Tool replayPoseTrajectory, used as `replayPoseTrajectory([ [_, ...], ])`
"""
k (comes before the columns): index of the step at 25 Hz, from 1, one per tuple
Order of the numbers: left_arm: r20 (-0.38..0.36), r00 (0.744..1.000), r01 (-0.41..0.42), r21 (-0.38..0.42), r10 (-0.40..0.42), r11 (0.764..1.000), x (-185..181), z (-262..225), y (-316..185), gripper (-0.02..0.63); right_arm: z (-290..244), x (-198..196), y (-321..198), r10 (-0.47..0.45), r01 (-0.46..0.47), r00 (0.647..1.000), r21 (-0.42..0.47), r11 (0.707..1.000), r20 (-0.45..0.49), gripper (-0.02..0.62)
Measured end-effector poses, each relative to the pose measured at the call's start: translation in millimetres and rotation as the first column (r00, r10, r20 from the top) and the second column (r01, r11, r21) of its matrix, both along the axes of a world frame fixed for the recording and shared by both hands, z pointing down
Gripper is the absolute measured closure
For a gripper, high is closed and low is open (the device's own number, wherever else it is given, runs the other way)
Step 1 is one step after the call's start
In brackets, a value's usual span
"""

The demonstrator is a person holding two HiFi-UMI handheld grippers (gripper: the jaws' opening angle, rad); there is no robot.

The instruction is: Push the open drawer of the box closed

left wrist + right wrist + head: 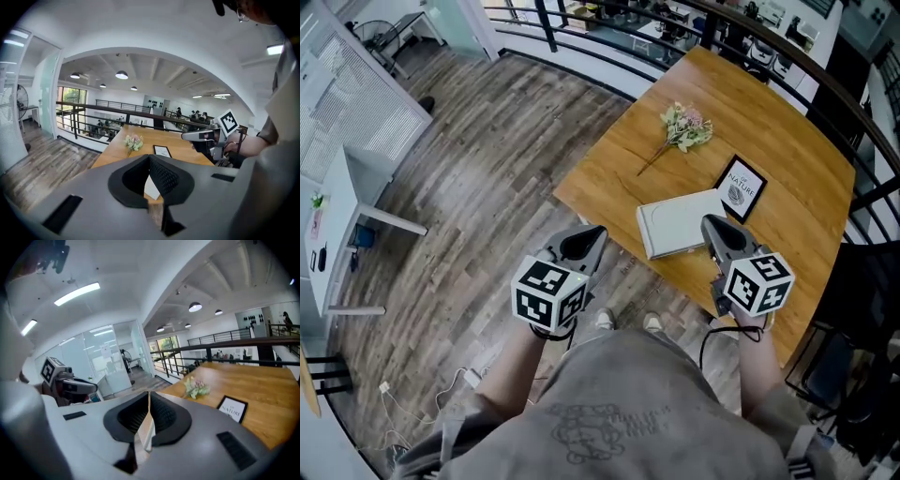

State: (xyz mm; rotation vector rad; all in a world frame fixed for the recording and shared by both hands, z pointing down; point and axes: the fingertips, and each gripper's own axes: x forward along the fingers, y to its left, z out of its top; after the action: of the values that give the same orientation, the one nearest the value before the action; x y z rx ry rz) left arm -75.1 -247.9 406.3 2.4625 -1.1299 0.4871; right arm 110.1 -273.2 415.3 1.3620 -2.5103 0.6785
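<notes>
A flat white box (680,223) lies near the front edge of the wooden table (806,169); from above I cannot tell how its drawer stands. My right gripper (709,222) hovers at the box's right end, jaws shut, nothing between them. My left gripper (598,232) hangs left of the box, off the table's corner, shut and empty too. In the left gripper view a sliver of the box (151,187) shows below the closed tips (150,157). In the right gripper view the box (146,434) shows below the tips (149,393).
A small bunch of flowers (684,127) and a black-framed card (741,187) lie on the table behind the box. A dark railing (825,70) curves round the far side. A white desk (337,225) stands on the wooden floor at left, and a cable (441,389) trails by my feet.
</notes>
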Motion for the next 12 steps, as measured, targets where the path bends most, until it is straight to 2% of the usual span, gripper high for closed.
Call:
replayPoseTrajectory([
  [3,-0.086,0.996,-0.02,0.088,0.028,0.996,6.0,-51.6,-15.0,0.589,-66.2,-7.0,0.7,-0.01,0.008,1.0,0.137,0.99,0.013,0.557],
  [5,-0.108,0.992,-0.043,0.167,0.062,0.985,10.0,-86.2,-22.4,0.589,-101.8,-8.9,5.3,-0.011,0.007,1.0,0.219,0.976,0.016,0.557],
  [9,-0.122,0.987,-0.06,0.312,0.102,0.948,14.1,-143.9,-28.8,0.589,-157.3,-8.2,21.2,-0.004,-0.001,1.0,0.339,0.941,0.014,0.557],
  [12,-0.097,0.989,-0.064,0.409,0.113,0.91,15.8,-177.0,-27.8,0.589,-194.0,-3.4,33.0,0.004,-0.01,1.0,0.411,0.911,0.016,0.558],
])
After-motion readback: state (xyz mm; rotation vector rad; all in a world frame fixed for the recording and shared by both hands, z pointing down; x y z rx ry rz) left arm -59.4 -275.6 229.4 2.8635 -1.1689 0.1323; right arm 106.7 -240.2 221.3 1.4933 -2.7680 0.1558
